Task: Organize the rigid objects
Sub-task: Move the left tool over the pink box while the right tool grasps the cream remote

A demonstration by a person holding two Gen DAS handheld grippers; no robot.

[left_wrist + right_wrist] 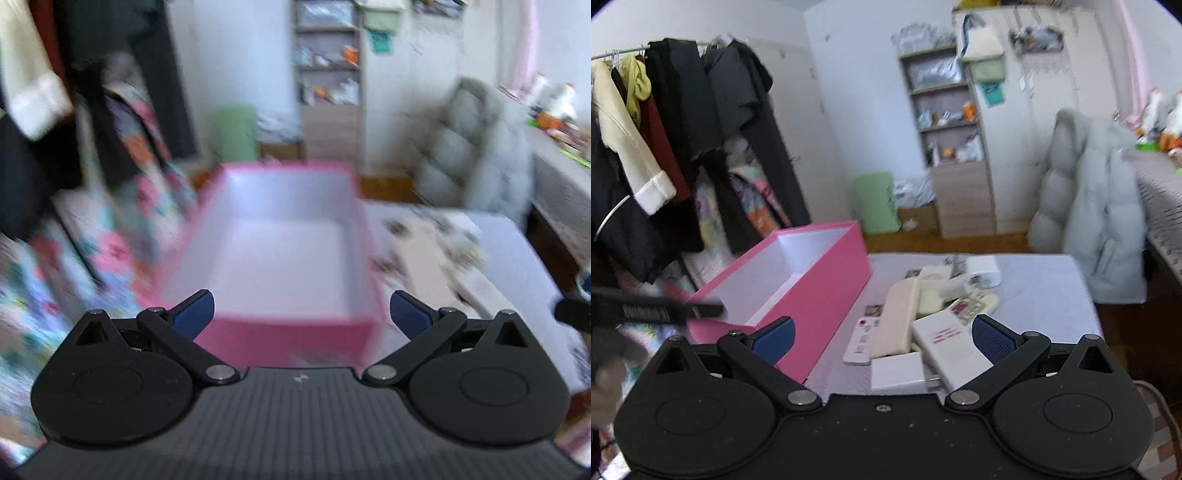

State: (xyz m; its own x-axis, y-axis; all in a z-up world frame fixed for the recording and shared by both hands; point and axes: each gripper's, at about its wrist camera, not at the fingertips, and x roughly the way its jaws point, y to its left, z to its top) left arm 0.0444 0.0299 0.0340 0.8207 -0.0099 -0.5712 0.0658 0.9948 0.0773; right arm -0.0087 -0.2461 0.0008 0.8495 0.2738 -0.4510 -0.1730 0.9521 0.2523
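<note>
A pink box point(827, 273) with a white, empty inside stands open on the light table. In the blurred left wrist view the pink box point(280, 325) sits right in front of my left gripper point(301, 314), which is open and empty. My right gripper point(882, 341) is open and empty above a heap of white and cream rigid items: a small remote point(860, 341), a long cream remote point(895, 319), a flat white device with pink print point(947, 341), a white charger block point(899, 373) and another charger point(984, 271).
The table point(1034, 291) has a pale blue cloth. A grey puffer jacket point(1097, 206) hangs at the right. A clothes rack point(683, 147) stands at the left. A shelf unit point(953, 147) and green bin point(875, 203) stand behind.
</note>
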